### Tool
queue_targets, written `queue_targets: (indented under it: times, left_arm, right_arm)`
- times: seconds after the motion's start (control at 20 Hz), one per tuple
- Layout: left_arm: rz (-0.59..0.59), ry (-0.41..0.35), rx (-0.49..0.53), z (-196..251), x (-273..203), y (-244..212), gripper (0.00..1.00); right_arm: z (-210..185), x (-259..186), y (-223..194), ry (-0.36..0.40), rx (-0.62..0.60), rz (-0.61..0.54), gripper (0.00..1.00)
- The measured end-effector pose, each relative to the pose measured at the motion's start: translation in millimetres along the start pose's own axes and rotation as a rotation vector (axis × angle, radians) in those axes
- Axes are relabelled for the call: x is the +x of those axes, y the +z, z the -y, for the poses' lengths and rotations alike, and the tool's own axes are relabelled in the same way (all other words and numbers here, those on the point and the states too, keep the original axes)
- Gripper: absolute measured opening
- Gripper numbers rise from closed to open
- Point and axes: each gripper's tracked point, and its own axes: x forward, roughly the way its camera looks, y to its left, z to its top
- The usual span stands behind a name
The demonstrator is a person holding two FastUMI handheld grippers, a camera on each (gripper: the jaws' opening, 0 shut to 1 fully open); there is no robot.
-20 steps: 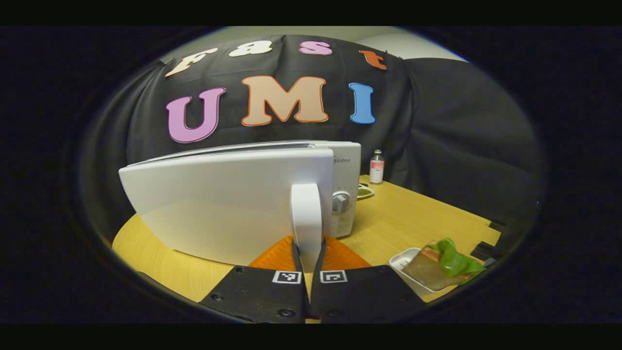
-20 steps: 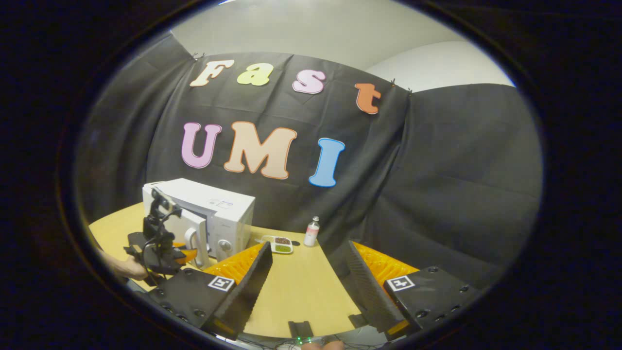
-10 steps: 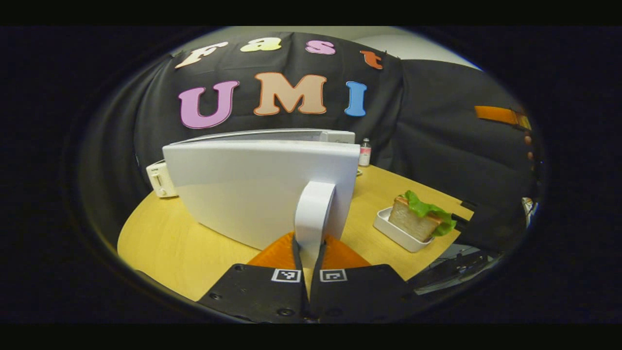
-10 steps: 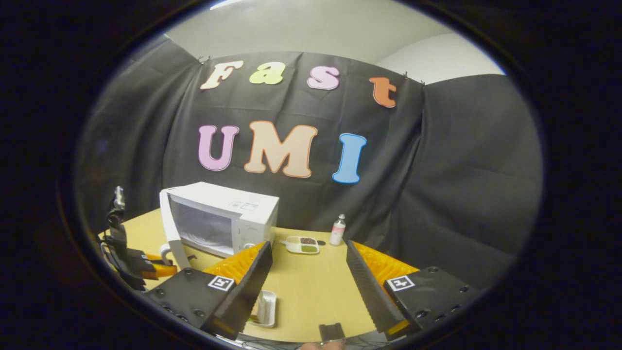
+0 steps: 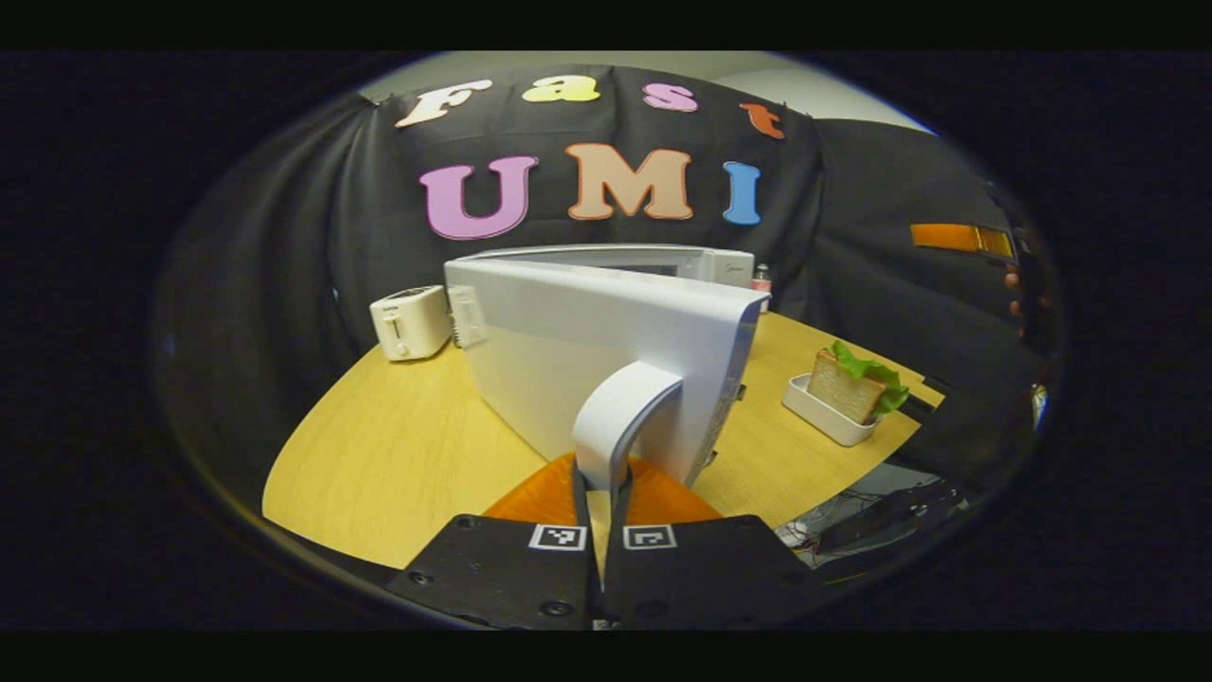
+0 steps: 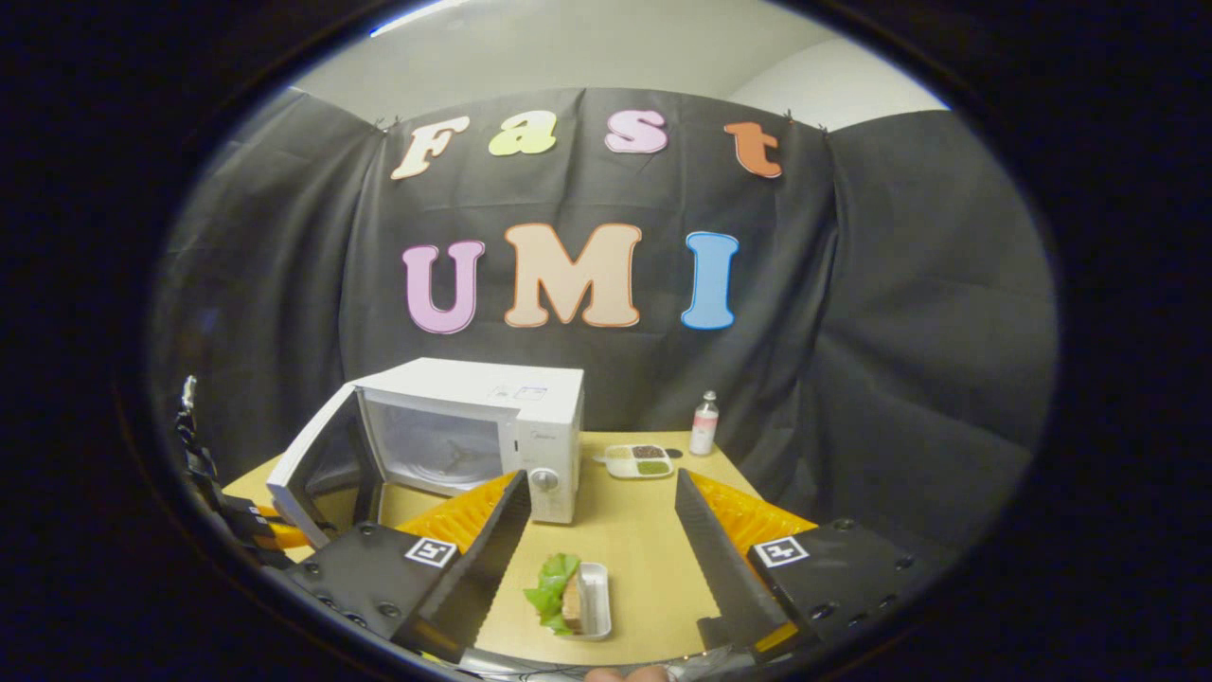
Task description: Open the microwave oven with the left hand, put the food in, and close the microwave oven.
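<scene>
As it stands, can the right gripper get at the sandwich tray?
Probably yes. The right gripper is open, and the sandwich tray lies on bare table below it, nothing between.

Illumination is dim and warm, originating overhead. The desk point(image 5: 398, 445) reflects a soft, even sheen without hard glare. The microwave door point(image 5: 587, 360) is brighter at its top edge and shaded lower down. Fisheye distortion bends straight edges, increasing toward the periphery, where brightness falls off. The fingers point(image 6: 492, 559) at the lower margin appear slightly soft.
</scene>
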Motion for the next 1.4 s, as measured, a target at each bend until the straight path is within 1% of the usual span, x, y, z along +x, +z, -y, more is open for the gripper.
queue_targets:
  times: [0.3,0.35,0.4,0.45,0.55,0.8,0.85,0.9,0.95,1.0,1.1,1.25,1.4]
  left_arm:
    - [-0.010,0.089,-0.009,-70,-27,-14,0.00]
    - [-0.014,0.100,-0.015,-83,-32,-16,0.02]
    - [-0.011,0.094,-0.034,-91,-35,-17,0.00]
    - [-0.010,0.086,-0.046,-97,-37,-18,0.01]
    - [-0.006,0.068,-0.036,-103,-39,-19,0.00]
    - [-0.011,0.036,-0.028,-106,-37,-19,0.00]
    - [-0.016,0.034,-0.027,-107,-34,-21,0.03]
    - [-0.016,0.017,-0.021,-103,-35,-21,0.14]
    - [-0.014,0.024,-0.004,-104,-36,-19,0.23]
    - [-0.017,0.035,0.005,-109,-35,-21,0.49]
    - [0.013,0.028,0.011,-104,-37,-16,1.00]
    - [0.023,0.036,0.022,-102,-40,-15,0.99]
    - [0.035,0.037,-0.007,-102,-48,-12,0.99]
  right_arm:
    - [-41,5,-24,0.000,-0.011,-0.014,0.97]
    - [-46,5,-30,-0.005,-0.011,-0.025,0.97]
    - [-51,5,-36,-0.008,-0.007,-0.035,0.97]
    - [-56,5,-42,-0.011,-0.004,-0.046,0.97]
    - [-61,5,-55,-0.020,-0.012,-0.073,0.98]
    - [-59,8,-86,-0.061,-0.024,-0.130,0.97]
    - [-56,9,-92,-0.072,-0.028,-0.141,0.97]
    - [-53,11,-99,-0.082,-0.034,-0.156,0.97]
    - [-50,13,-106,-0.088,-0.039,-0.171,0.97]
    - [-48,15,-111,-0.093,-0.045,-0.183,0.98]
    - [-44,19,-119,-0.099,-0.053,-0.201,0.98]
    - [-37,26,-136,-0.109,-0.065,-0.233,0.98]
    - [-37,32,-154,-0.105,-0.074,-0.273,0.98]
